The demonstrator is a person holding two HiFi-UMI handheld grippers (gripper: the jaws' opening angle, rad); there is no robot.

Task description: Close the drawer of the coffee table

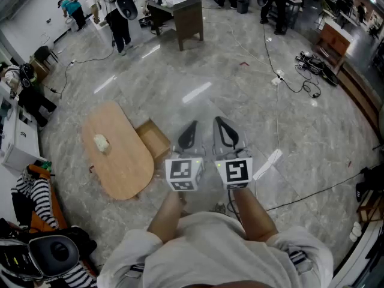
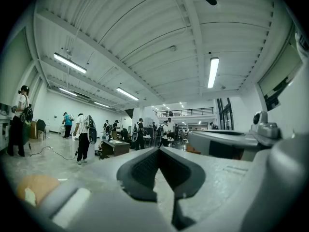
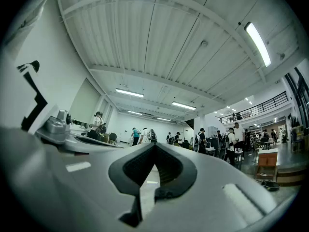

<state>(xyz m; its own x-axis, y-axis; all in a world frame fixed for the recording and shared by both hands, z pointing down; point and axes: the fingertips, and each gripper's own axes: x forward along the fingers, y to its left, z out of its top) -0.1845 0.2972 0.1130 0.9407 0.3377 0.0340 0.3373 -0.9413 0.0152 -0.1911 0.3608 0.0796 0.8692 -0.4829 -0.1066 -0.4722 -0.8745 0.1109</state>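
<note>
Drawer standing open, closing not yet begun.
The coffee table (image 1: 117, 161) is sitting at the left, its drawer (image 1: 155, 140) jutting out on the right; the left gripper (image 1: 191, 128) and right gripper (image 1: 221, 123), both pressed together and empty, are hovering nearby, touching nothing.

We stand in a big open work hall, much like a lab: a polished stone floor (image 1: 312, 149) crossed by cables (image 1: 295, 89), people (image 1: 119, 26) busy at counters (image 1: 187, 14), long ceiling lights (image 2: 214, 72), a railed gallery (image 2: 186, 112).
</note>
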